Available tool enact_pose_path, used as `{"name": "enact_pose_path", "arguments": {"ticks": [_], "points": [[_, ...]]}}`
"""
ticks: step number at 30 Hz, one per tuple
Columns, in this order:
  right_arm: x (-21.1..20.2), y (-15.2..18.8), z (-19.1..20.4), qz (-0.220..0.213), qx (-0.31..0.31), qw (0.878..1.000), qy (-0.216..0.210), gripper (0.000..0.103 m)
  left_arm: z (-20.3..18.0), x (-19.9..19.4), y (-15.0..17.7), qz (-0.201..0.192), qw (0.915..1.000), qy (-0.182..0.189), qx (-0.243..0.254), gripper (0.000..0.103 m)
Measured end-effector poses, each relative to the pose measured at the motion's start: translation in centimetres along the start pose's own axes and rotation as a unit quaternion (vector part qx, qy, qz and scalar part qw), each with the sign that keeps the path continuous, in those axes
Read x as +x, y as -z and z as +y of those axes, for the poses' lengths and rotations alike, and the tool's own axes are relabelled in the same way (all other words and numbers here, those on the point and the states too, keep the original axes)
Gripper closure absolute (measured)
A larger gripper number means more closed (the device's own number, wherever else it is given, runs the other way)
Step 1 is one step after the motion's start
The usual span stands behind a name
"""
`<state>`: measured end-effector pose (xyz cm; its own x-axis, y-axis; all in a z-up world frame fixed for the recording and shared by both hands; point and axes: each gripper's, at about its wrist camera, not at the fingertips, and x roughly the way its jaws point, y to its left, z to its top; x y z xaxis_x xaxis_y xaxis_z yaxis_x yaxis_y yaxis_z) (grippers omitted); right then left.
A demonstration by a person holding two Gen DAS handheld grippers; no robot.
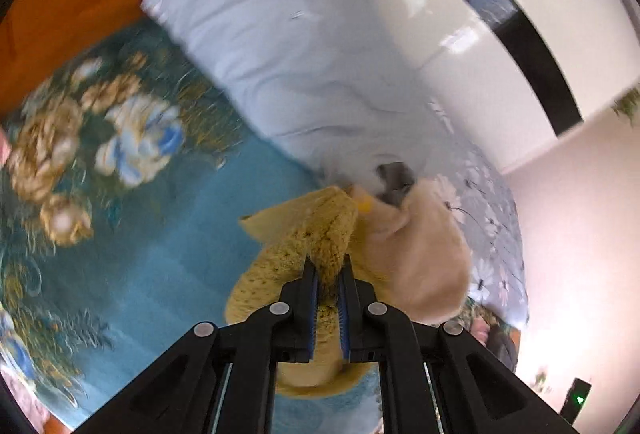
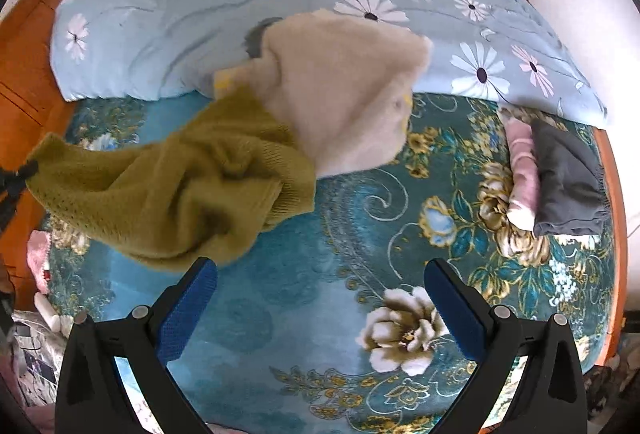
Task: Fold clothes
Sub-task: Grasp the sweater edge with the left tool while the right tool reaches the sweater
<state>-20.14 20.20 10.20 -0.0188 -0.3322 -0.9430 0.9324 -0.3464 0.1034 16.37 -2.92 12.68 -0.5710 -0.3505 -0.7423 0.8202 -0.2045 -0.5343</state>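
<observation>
The teal floral bedspread [image 2: 320, 294] fills most of my right-hand view, running from 6 o'clock up to the middle. Across the top, from 10 to 2 o'clock, lies the pale blue daisy quilt [image 2: 168, 18], bunched along the far edge of the bed. An orange wooden frame [image 2: 28, 74] curves round at 9 o'clock.

The olive knit sweater [image 2: 172, 186] hangs and drapes at about 9 o'clock of centre in the right view, with its cream fleecy part [image 2: 340, 94] just above centre, touching the quilt's edge. At 3 o'clock a folded dark grey garment [image 2: 568, 186] lies beside a pink one [image 2: 520, 174] on the bedspread.

My left gripper [image 1: 328, 274] is clamped on a fold of the sweater's olive knit [image 1: 316, 234], the blue pads pinching it at 6 o'clock of that view. My right gripper [image 2: 320, 274] stands wide apart, holding nothing, its left finger [image 2: 188, 310] just below the sweater's hem.
</observation>
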Motion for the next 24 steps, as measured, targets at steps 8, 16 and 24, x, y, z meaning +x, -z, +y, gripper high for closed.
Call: {"name": "enact_pose_path", "arguments": {"ticks": [8,16,24], "points": [[0.1,2.8,-2.8,0.008,0.04,0.998,-0.04,0.0,3.3,-2.9,5.4,0.023,0.9975,-0.05,-0.045,0.094],[5.3,3.6,-1.8,0.074,0.039,0.993,-0.087,0.0,10.0,-4.8,11.5,0.07,0.9851,-0.121,-0.1,0.094],[9.3,-1.1,6.4,0.102,0.026,0.989,-0.101,0.0,14.8,-4.4,13.5,0.114,0.9831,-0.097,-0.105,0.093]]}}
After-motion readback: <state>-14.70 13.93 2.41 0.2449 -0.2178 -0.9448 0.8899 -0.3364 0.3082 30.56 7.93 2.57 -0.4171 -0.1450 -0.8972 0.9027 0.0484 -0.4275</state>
